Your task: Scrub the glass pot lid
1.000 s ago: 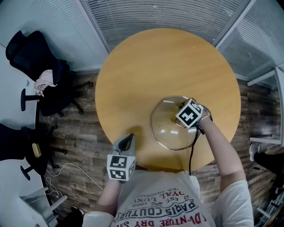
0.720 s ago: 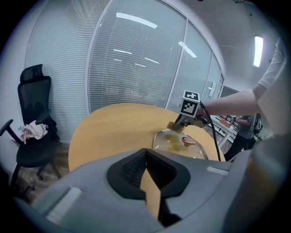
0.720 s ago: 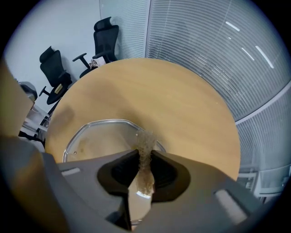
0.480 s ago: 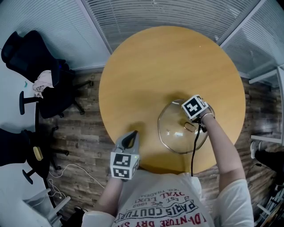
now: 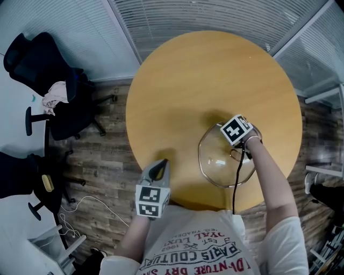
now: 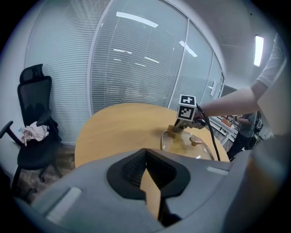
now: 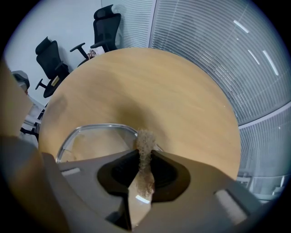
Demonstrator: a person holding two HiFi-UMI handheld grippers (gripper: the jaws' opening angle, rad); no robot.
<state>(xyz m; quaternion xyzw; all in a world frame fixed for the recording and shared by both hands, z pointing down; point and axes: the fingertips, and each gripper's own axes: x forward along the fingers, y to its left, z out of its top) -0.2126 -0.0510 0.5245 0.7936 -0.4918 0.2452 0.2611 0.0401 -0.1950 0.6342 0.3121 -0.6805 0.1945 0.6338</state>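
Hovering at the near edge of the round wooden table (image 5: 177,70), the left gripper (image 5: 157,167) has its jaws pressed together on nothing, well apart from the work. Just beyond it and to the right, the clear glass pot lid with a metal rim (image 5: 210,164) lies on the table near the right edge, its small brown knob (image 5: 237,156) facing up. The right gripper (image 7: 144,157) is clamped on a tan fuzzy scrubbing pad (image 7: 145,139). The pad's tip seems to press on the lid's far rim, though from above the marker cube hides the contact. The right forearm (image 5: 269,182) reaches out across the lid's right side, with a black cable (image 5: 235,185) hanging beside it. Off the table's left side stand black office chairs (image 5: 54,80), one carrying a pale crumpled cloth (image 5: 55,96). Slatted blinds (image 5: 204,16) line the far wall.
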